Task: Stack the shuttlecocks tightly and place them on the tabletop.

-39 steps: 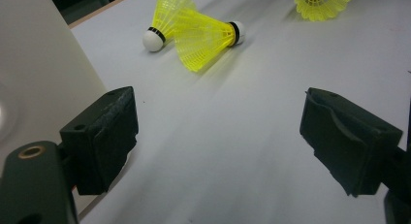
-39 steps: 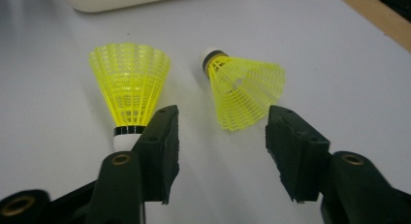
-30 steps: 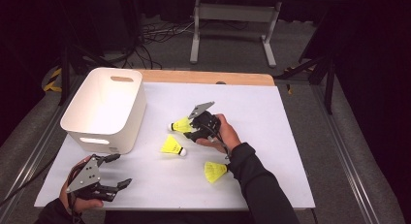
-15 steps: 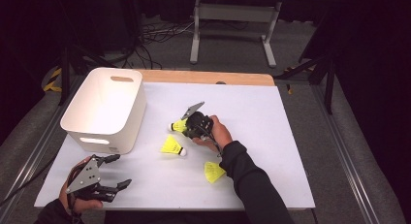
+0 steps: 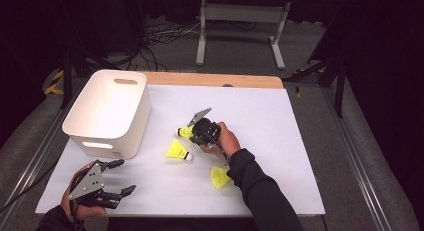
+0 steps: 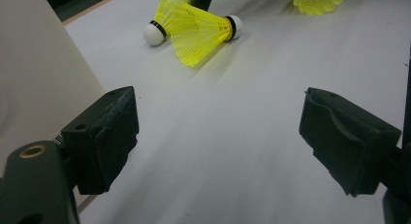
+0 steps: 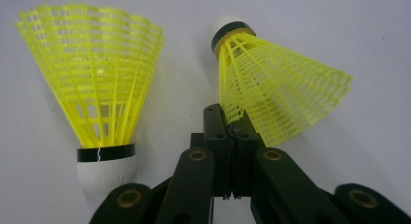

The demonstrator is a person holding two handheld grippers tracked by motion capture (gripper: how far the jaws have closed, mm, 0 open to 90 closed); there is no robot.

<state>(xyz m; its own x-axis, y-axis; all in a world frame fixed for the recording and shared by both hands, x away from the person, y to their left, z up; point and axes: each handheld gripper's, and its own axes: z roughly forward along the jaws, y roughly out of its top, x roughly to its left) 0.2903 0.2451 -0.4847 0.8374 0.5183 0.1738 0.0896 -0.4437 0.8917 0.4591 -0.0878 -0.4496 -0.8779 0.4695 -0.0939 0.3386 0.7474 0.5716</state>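
- Right gripper [image 7: 231, 132], its jaws just closed, pinches the skirt edge of a shuttlecock [image 7: 276, 88] right of the bin [image 5: 107, 113].
- Left gripper [image 6: 218, 136] waits open in front of the bin.
- Best lift gently; that thin mesh grip looks apt to slip.

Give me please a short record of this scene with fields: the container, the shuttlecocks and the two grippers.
table: white top
bin: white, at the far left
held shuttlecock: yellow, skirt rim between the right jaws
middle shuttlecock: yellow, lying free
near shuttlecock: yellow, beside the right sleeve
right gripper: jaws have just been closing, shut on the skirt rim
left gripper: open, nothing between the jaws, near left corner
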